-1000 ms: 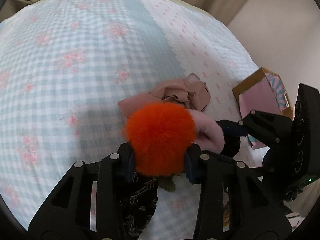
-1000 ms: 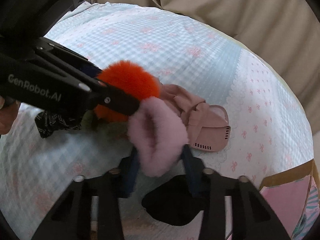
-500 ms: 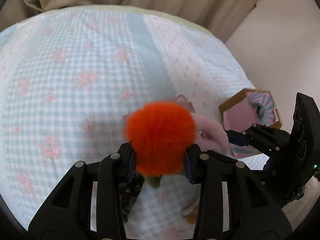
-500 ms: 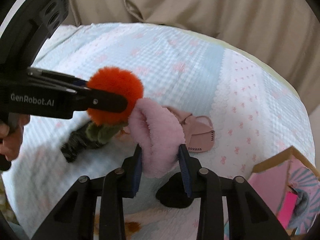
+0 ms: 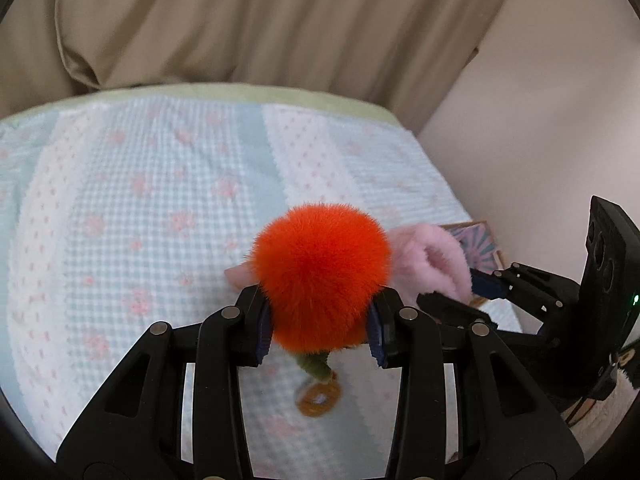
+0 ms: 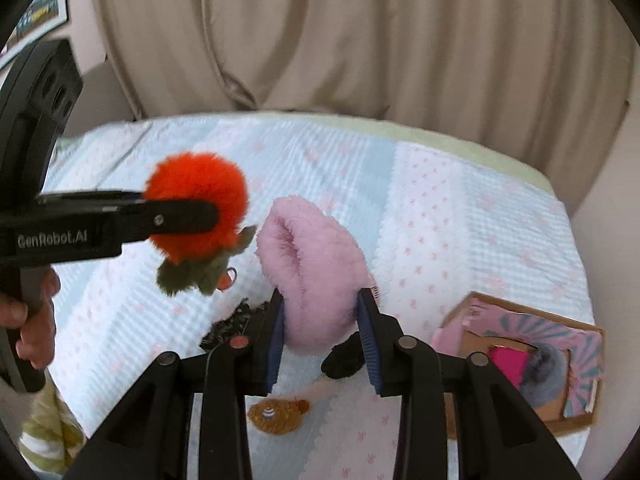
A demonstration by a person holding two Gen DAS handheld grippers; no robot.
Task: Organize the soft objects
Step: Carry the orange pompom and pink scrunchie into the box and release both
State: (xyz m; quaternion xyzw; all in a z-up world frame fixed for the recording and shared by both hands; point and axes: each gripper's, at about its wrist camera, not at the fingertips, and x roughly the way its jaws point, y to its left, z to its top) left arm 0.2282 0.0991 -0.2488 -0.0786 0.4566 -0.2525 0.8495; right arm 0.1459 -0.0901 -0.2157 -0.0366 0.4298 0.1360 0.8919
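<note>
Orange pompom (image 5: pixel 322 280) and pink fluffy slipper (image 6: pixel 316 276) sit pinched in the left hand-held gripper (image 5: pixel 320 330) and right hand-held gripper (image 6: pixel 322 340), raised above the bed (image 6: pixel 460 220), seemingly bound for the box (image 6: pixel 532 364).

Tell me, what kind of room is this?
Most likely a bedroom at home: a bed with a pastel quilted bedspread, beige curtains hanging behind it, and a cardboard box of fluffy things on the bed.

The bed (image 6: pixel 460 216) wears a pale blue-and-white quilt with pink flowers. A cardboard box (image 6: pixel 532 364) sits near its right edge; left of the box lie a black lump (image 6: pixel 344 360), a brown plush (image 6: pixel 278 416) and dark patterned cloth (image 6: pixel 230 326).
</note>
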